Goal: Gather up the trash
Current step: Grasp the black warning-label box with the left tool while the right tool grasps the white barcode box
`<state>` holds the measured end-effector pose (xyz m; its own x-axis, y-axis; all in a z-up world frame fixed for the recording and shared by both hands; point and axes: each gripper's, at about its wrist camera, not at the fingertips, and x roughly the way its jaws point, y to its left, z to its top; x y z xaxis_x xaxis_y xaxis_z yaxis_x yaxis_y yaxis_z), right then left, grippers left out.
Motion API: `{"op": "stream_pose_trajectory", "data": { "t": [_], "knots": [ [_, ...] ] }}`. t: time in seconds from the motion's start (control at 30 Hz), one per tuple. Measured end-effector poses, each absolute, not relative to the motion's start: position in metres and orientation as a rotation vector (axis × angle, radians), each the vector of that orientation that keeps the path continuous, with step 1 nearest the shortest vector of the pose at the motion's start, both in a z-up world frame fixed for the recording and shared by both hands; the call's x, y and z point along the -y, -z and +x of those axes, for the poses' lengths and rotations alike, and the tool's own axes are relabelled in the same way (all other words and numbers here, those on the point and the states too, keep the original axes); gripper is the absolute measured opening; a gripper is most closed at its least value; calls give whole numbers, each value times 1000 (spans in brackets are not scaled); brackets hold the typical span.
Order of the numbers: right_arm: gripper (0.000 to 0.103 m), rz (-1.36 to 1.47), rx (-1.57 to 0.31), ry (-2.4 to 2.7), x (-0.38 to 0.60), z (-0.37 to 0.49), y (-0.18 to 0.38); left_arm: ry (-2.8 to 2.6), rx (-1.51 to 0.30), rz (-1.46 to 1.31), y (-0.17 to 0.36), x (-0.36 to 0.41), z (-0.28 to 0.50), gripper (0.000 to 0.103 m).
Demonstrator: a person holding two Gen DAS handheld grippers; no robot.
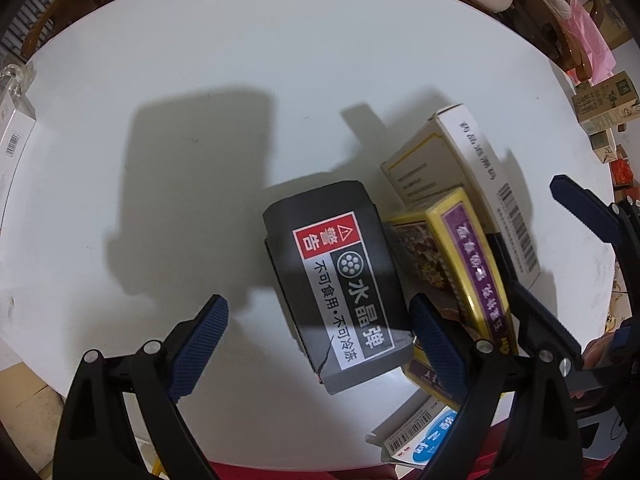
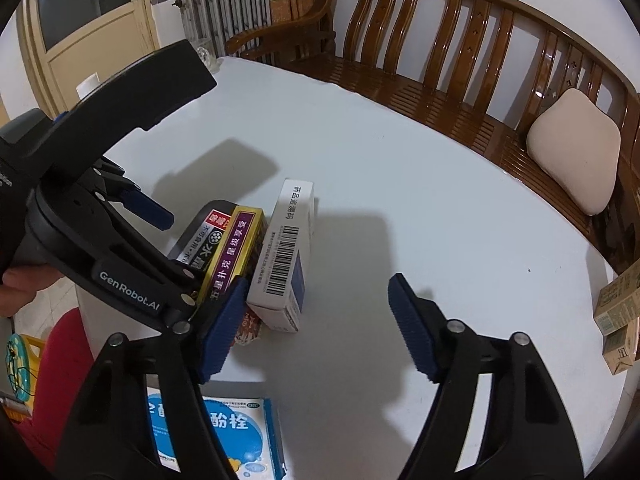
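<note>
Straddling black box on white table, left gripper is held released. Right gripper, also released, is spread around white carton; pads not yet pressing. Yellow box is wedged between; squeeze is best centred, neighbours left undisturbed.

We see only part of the blue-and-white box, its lower half lost under the right hand-held gripper and the frame's bottom edge. The yellow box hides much of the patterned pack behind it. We cannot read the fine print on the white box.
</note>
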<state>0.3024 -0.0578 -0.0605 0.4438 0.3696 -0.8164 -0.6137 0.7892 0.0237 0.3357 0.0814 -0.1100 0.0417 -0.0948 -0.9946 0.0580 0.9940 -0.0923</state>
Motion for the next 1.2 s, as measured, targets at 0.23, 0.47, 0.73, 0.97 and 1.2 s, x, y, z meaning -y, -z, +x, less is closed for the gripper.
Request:
{"op": "stream_pose_trajectory", "data": {
  "t": [0.23,0.47,0.73,0.97,1.2],
  "knots": [
    [50,-292,-947,-627,51,312,67,117,-1524,-35,119,-88,345,84],
    [20,-286,-987,-660,40,317,80,108,-1493,7,112,-87,344,53],
    [19,-312,-942,-612,47,309,66,136,-1459,-8,109,-93,334,52],
    [19,-318,-879,-525,68,293,33,135,-1392,10,81,-99,319,52],
    [19,-290,-800,-455,92,254,-16,121,-1254,96,33,-95,287,52]
  ]
}}
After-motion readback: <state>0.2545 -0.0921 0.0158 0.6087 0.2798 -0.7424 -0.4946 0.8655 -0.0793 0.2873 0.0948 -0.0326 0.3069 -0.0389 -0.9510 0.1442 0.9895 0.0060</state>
